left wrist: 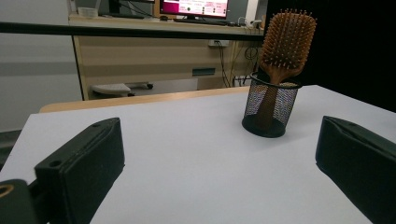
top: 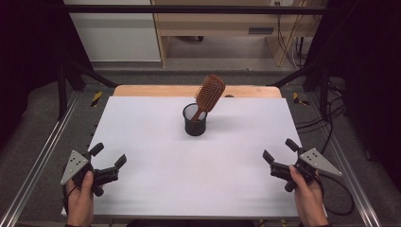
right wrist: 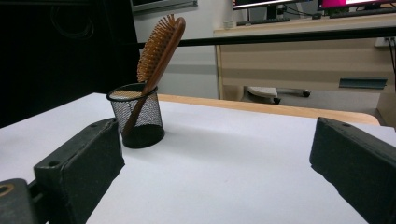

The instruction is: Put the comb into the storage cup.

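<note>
- At the near left corner of the table, the left gripper point(top: 109, 157) rests in a hand point(top: 80, 196) that comes up from the near edge; its jaws are spread wide with nothing between them, and they angle right and away toward the table's middle.
- At the near right corner, the right gripper point(top: 279, 152) sits in the other hand point(top: 307, 194), jaws equally wide apart and empty, angled left and away. A grey three-cornered plate tops each gripper.
- The jaws are blocky, matte black pads.
- The white table point(top: 156, 142) is smooth and flat, with a pale wooden strip along its far edge.
- Farther off, toward the far middle and well apart from both grippers, a black wire-mesh cup point(top: 195, 120) stands upright, round and see-through.
- A brown wooden paddle hairbrush point(top: 210, 93) stands handle-down in the cup, its broad bristled head leaning right above the rim.
</note>
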The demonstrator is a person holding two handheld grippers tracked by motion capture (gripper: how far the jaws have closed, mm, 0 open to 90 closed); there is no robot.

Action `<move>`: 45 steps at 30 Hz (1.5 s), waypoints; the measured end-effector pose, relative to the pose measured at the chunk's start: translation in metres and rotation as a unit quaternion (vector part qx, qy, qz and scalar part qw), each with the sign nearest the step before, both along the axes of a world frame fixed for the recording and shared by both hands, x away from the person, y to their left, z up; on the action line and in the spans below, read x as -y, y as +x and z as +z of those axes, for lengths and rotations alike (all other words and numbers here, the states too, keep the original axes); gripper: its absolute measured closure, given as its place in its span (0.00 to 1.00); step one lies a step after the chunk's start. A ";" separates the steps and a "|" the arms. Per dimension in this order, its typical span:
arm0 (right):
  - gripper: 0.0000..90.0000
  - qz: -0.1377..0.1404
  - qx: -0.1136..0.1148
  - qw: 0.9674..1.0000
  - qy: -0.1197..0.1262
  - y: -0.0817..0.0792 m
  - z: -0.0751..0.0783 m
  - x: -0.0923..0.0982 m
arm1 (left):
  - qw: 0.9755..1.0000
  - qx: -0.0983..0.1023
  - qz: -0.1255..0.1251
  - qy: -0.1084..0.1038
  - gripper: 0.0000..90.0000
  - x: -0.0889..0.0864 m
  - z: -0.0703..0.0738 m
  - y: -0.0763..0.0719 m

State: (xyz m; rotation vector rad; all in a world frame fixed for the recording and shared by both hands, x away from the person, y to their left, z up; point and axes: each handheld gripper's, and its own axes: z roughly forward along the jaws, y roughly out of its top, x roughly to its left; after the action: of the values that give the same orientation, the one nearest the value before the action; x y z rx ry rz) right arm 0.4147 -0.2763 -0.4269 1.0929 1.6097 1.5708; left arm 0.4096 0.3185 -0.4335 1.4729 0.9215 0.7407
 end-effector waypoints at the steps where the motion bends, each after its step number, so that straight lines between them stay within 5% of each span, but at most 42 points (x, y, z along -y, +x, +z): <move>1: 0.03 0.002 -0.001 1.000 -0.002 0.000 -0.001 0.000 | 1.000 0.002 0.002 0.001 0.02 0.000 0.000 0.000; 33: 0.03 0.053 -0.014 0.999 0.000 0.000 -0.025 -0.019 | 1.000 0.008 -0.020 0.015 0.02 0.008 -0.001 0.000; 45: 0.03 0.072 -0.018 0.997 -0.018 0.007 -0.029 -0.031 | 1.000 0.013 -0.021 0.009 0.02 0.006 0.000 -0.001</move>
State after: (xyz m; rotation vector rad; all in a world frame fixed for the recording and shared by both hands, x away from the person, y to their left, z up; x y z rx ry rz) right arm 0.4219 -0.2454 -0.4559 1.0103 1.7675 1.6160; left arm 0.4087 0.3123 -0.4338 1.4915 0.8640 0.7375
